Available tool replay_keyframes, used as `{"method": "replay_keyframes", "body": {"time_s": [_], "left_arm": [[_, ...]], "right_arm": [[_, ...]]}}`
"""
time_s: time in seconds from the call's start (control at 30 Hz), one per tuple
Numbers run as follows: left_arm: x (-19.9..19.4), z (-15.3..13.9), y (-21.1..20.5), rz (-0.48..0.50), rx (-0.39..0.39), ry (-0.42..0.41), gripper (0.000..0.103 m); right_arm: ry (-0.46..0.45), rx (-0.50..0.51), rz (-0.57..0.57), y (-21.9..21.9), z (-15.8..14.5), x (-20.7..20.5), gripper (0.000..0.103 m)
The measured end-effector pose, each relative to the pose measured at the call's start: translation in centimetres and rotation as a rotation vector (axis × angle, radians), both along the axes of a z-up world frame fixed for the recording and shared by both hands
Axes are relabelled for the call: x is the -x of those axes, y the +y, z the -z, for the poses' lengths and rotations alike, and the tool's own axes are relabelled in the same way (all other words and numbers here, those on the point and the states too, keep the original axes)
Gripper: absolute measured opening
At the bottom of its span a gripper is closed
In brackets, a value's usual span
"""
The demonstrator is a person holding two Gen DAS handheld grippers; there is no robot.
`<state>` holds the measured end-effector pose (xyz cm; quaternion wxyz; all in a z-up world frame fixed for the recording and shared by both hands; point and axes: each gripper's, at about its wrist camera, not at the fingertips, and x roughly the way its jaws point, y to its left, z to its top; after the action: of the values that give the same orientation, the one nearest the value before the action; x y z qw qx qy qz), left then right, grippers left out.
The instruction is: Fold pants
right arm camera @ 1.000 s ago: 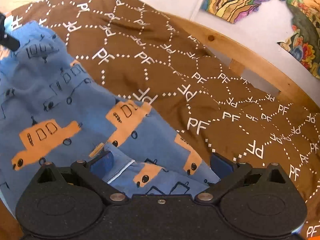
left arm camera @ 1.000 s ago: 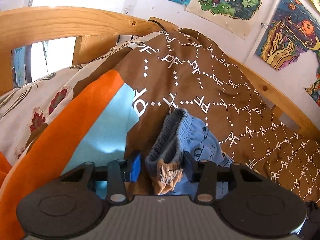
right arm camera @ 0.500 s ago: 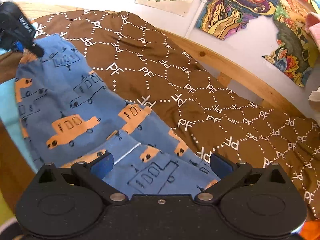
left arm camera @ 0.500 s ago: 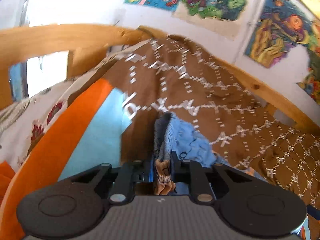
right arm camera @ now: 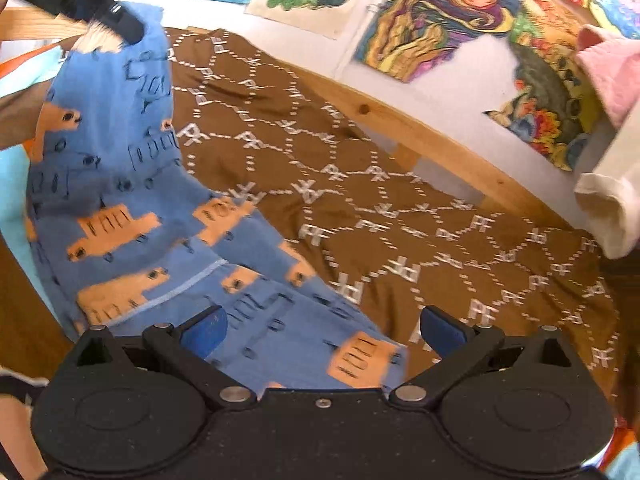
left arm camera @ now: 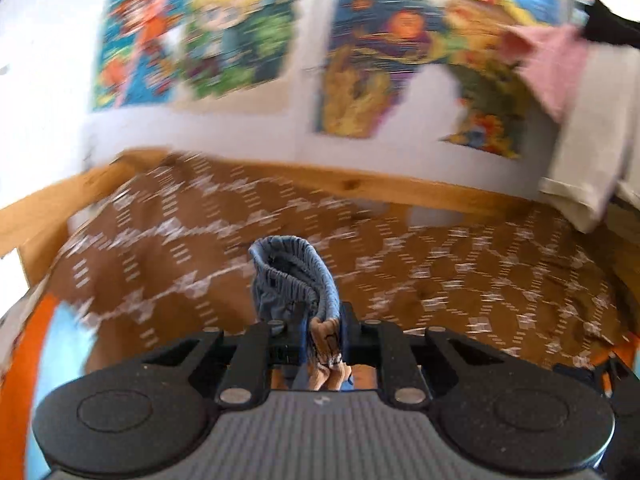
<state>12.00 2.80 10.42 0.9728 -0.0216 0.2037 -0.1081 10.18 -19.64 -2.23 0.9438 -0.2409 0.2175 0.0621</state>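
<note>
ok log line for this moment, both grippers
left hand-held gripper: shut on pants waistband | right hand-held gripper: open over pants | bedspread: under pants

bed cover (right arm camera: pixel 360 184): brown, white dotted hexagons with "PF" marks | bed frame (right arm camera: pixel 448 148): pale wood rail along white wall | posters (right arm camera: pixel 432 20): colourful drawings on the wall | cloths (right arm camera: pixel 612 80): pink over cream, hanging at right edge
</note>
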Motion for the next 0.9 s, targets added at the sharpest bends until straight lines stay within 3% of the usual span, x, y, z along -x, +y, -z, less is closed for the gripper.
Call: {"method": "replay_keyframes", "body": {"time_s": [0.23, 0.37, 0.4, 0.47, 0.6, 0.77, 0.9], "left_arm": [[0.5, 1.0, -8.3, 0.264, -0.023, -0.002, 0.017], [0.3, 4.3, -12.5, 0.398, -0.024, 0.053, 0.019], [0.1, 5.4, -13.3, 0.419, -0.03, 0.08, 0.024], [0.1, 7.3, -14.7, 0.44, -0.077, 0.12, 0.031], [1.6, 9.3, -15.6, 0.469, -0.181, 0.104, 0.054], [3.2, 10.5, -14.0, 0.503, -0.217, 0.12, 0.057], [3.6, 11.9, -13.6, 0.535, -0.248, 0.178, 0.056]], "right_arm": [[-0.032, 0.07, 0.063, -4.0, -0.3, 1.8, 0.102], [-0.021, 0.105, 0.122, -6.4, 0.3, 2.9, 0.102], [-0.014, 0.113, 0.14, -6.9, 0.6, 3.1, 0.102], [-0.001, 0.131, 0.179, -8.0, 1.2, 3.4, 0.102], [0.027, 0.111, 0.253, -9.8, 2.0, 4.0, 0.102], [0.052, 0.058, 0.293, -11.1, 2.3, 4.4, 0.102], [0.056, -0.049, 0.281, -11.4, 1.1, 3.9, 0.102]]}}
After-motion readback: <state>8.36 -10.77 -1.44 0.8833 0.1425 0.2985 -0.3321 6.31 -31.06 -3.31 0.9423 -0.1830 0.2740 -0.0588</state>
